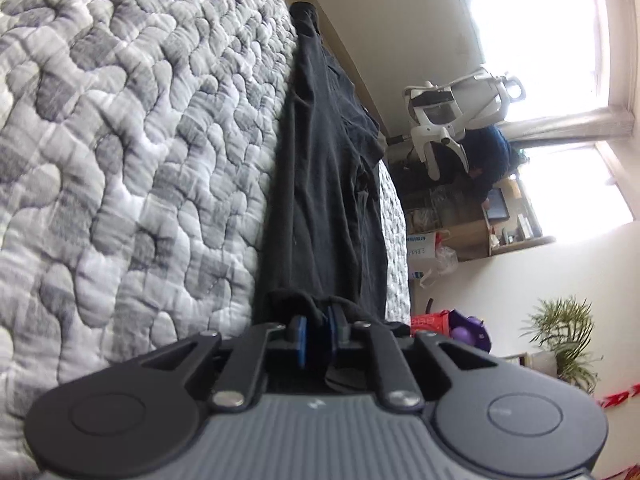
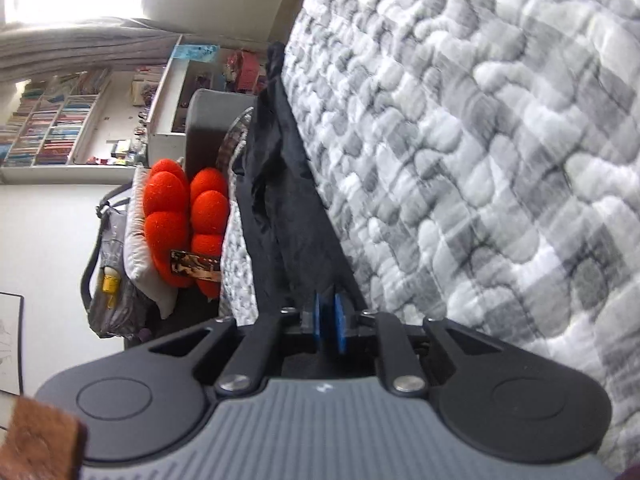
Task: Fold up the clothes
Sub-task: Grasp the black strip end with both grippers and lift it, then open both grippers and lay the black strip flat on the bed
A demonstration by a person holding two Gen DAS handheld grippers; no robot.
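Note:
A black garment point(image 1: 324, 184) lies stretched along the edge of a bed covered by a grey and white quilt point(image 1: 120, 140). My left gripper point(image 1: 318, 330) is shut on one end of the garment, black cloth bunched between its blue pads. In the right wrist view the same black garment point(image 2: 280, 200) runs along the quilt point(image 2: 480, 160). My right gripper point(image 2: 331, 320) is shut on its other end, the blue pads pinching dark cloth. Both views are tilted sideways.
A white office chair point(image 1: 452, 120), shelves, a cardboard box and a potted plant point(image 1: 564, 340) stand beyond the bed on the left gripper's side. An orange-red cushion point(image 2: 184, 216), a grey bag and bookshelves point(image 2: 52, 128) lie beyond it on the right gripper's side.

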